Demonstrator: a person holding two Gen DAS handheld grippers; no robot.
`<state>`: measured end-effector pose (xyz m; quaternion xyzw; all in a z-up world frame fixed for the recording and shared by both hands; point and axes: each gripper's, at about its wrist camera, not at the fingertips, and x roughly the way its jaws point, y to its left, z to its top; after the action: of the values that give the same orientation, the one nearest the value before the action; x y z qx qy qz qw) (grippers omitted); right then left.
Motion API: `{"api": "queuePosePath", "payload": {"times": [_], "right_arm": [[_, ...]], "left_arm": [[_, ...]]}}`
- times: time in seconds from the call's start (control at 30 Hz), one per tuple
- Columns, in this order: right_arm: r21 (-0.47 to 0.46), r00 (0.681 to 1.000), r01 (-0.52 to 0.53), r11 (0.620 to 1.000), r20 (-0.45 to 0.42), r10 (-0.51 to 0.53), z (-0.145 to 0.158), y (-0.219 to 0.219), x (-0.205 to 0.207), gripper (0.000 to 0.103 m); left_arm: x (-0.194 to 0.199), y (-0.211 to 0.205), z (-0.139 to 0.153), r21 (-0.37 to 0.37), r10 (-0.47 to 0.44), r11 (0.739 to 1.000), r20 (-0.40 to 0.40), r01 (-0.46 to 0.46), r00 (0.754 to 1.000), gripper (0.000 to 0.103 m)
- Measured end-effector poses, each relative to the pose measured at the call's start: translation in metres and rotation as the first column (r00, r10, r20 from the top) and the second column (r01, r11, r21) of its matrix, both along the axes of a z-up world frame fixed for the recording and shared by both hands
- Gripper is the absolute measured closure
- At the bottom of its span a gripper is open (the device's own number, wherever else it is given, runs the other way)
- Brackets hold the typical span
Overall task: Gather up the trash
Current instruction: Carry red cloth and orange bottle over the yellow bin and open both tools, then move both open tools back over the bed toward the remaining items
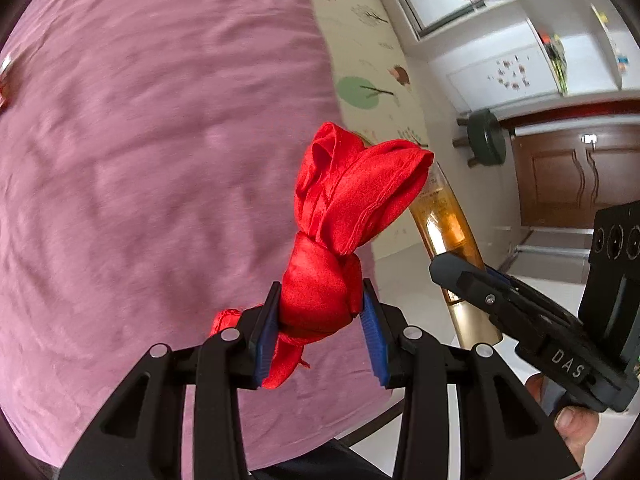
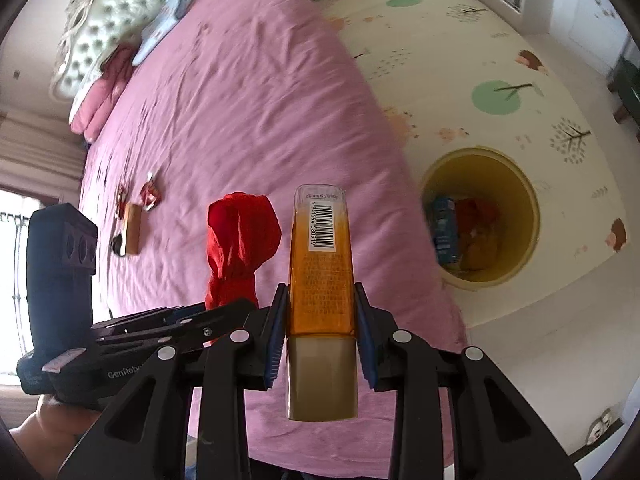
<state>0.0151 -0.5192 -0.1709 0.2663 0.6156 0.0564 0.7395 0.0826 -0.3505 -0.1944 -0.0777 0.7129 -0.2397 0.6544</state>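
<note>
My left gripper (image 1: 322,320) is shut on a knotted red cloth (image 1: 344,208) and holds it above the pink bed (image 1: 160,160). The red cloth also shows in the right wrist view (image 2: 240,240). My right gripper (image 2: 320,332) is shut on an orange tube with a beige cap (image 2: 322,272), held above the bed's edge. The tube shows in the left wrist view (image 1: 448,232) behind the cloth, with the right gripper (image 1: 460,272) around it. A yellow bin (image 2: 524,200) stands on the floor mat to the right, holding a blue packet (image 2: 444,228) and other trash.
Small wrappers (image 2: 150,194) and a tan box (image 2: 132,228) lie on the bed at left. Pillows (image 2: 104,92) and a tufted headboard (image 2: 116,12) are at the far end. A patterned play mat (image 2: 480,60) covers the floor. A dark stool (image 1: 484,136) stands near wooden cabinets (image 1: 576,176).
</note>
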Motion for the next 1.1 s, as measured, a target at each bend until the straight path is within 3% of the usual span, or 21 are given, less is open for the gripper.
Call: {"api": "queuePosePath", "payload": {"times": [0.4,0.7,0.93,0.97,1.0,1.03,1.07,1.1], "right_arm": [[-0.003,0.988,0.151,0.988,-0.011,-0.151,-0.014,-0.086,-0.013,0.072],[-0.013,0.974,0.225,0.974,-0.024,-0.225,-0.020,-0.130,-0.011,0.072],[-0.006,0.960,0.279,0.960,-0.012,-0.279,-0.015,-0.159,-0.004,0.072],[-0.008,0.957,0.289,0.957,-0.004,-0.289,-0.013,-0.163,-0.004,0.071],[-0.010,0.954,0.298,0.954,0.002,-0.298,-0.011,-0.166,-0.003,0.070],[-0.008,0.950,0.314,0.950,0.009,-0.313,-0.010,-0.170,-0.003,0.067],[0.000,0.944,0.329,0.944,0.019,-0.329,-0.008,-0.174,-0.003,0.063],[-0.002,0.940,0.341,0.940,0.027,-0.340,-0.005,-0.177,-0.003,0.063]], "left_arm": [[0.015,-0.093,-0.016,0.004,-0.140,0.990,-0.035,0.140,0.989,0.065],[0.031,-0.141,-0.029,-0.014,-0.167,0.986,-0.074,0.167,0.983,0.065],[0.041,-0.169,-0.023,-0.050,-0.192,0.981,-0.055,0.189,0.980,0.063],[0.042,-0.173,-0.019,-0.059,-0.197,0.979,-0.039,0.195,0.980,0.059],[0.044,-0.176,-0.015,-0.058,-0.207,0.977,-0.019,0.206,0.978,0.041],[0.045,-0.179,-0.012,-0.057,-0.218,0.975,-0.007,0.217,0.976,0.030],[0.047,-0.180,-0.009,-0.058,-0.222,0.973,0.005,0.222,0.975,0.022],[0.048,-0.181,-0.007,-0.050,-0.228,0.972,0.018,0.229,0.973,0.022]]}}
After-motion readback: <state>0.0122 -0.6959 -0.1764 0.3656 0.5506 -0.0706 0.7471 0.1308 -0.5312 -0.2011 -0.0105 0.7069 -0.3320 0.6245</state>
